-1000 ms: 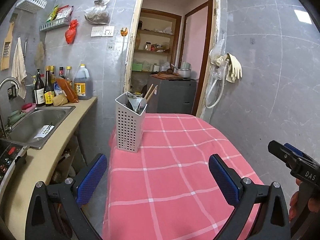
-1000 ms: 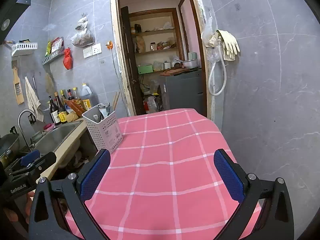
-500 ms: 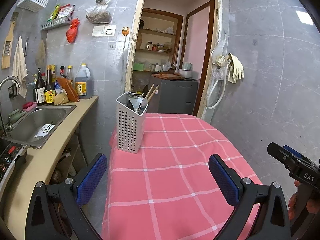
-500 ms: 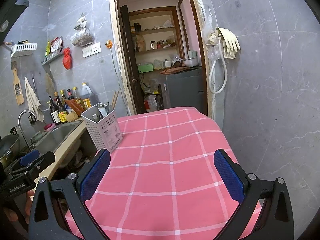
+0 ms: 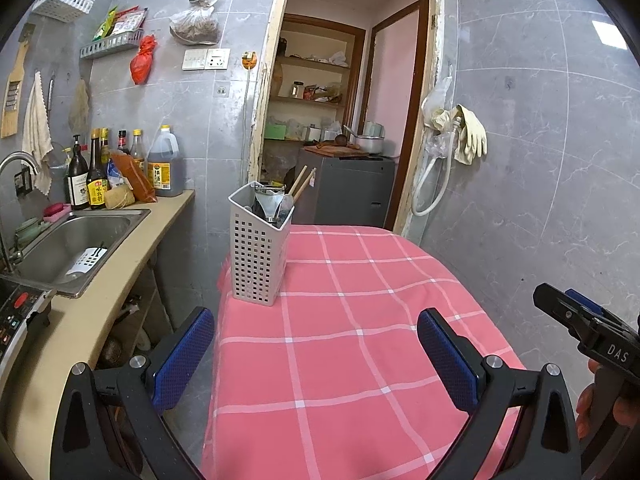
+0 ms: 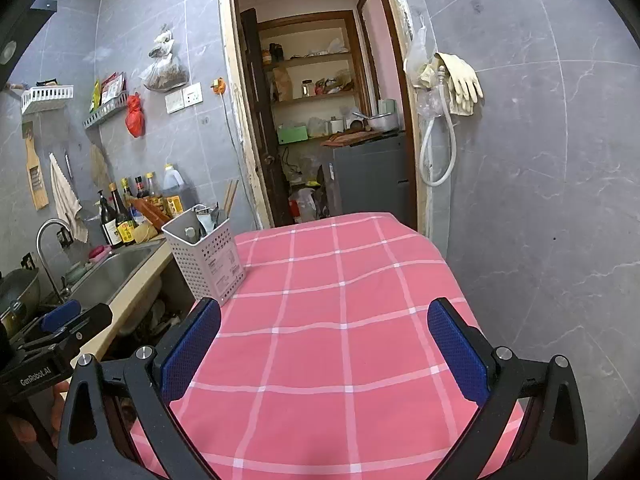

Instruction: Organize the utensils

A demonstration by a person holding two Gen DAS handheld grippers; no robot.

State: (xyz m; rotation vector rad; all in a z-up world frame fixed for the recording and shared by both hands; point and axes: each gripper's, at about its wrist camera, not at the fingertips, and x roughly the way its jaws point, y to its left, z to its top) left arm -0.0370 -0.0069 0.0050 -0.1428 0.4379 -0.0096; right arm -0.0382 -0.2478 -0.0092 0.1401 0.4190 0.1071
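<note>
Jaws spread wide and empty on both our grippers, left [image 5: 316, 354] and right [image 6: 324, 346], held back from the caddy [image 5: 259, 248]. It stands upright at the far left corner of the pink-clothed surface [image 5: 360, 320], utensils [image 5: 276, 202] already inside it.

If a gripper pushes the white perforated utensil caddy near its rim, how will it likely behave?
The utensil caddy looks tall and narrow, with chopsticks and metal utensils sticking above its rim, so it may tip rather than slide. It stands near the left edge of the pink checked tablecloth, so a fall off the table seems possible. Thin perforated plastic probably flexes slightly.
</note>
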